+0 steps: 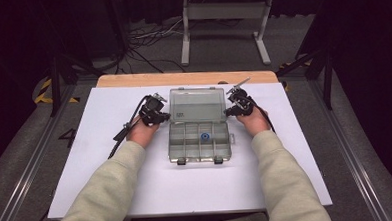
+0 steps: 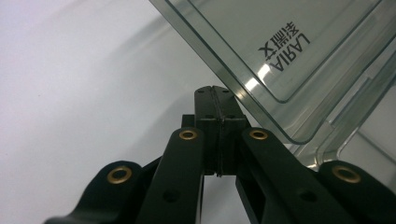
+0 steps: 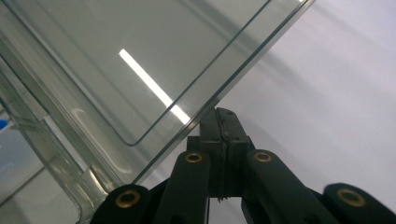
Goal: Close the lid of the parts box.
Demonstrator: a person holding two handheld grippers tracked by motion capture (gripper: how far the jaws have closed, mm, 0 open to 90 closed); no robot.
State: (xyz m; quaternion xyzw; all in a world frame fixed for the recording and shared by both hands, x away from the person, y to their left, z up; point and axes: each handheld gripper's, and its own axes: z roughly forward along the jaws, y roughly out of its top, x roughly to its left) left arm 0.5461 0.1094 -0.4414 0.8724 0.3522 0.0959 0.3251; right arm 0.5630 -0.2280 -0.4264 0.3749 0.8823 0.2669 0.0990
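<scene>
**Both grippers clenched beside the raised lid**

While I hold 1 gripper in each hand, my left gripper (image 1: 156, 113) sits just off the left edge of the clear plastic organizer box (image 1: 199, 140), and my right gripper (image 1: 235, 107) sits just off its right edge. Each one is level with the hinge line, where the open lid (image 1: 196, 104) meets the compartment tray.

Along my left gripper (image 2: 217, 100), the 2 black jaws are pressed flat against each other with nothing between them. That lid (image 2: 280, 51) rises ahead and to the right of the tips, tilted, its moulded lettering readable through the plastic; its rounded corner passes very near the tips, though I cannot tell whether it touches them.

Along my right gripper (image 3: 225, 122), the jaws are likewise clenched on nothing. Here the lid (image 3: 140, 60) stands ahead and to the left, and its edge runs right up to the tips; contact is too close to call.

Nearer to me than either gripper, a small blue round piece (image 1: 204, 136) lies in 1 compartment of the tray. Box and grippers rest over the white table top (image 1: 111, 169).
</scene>
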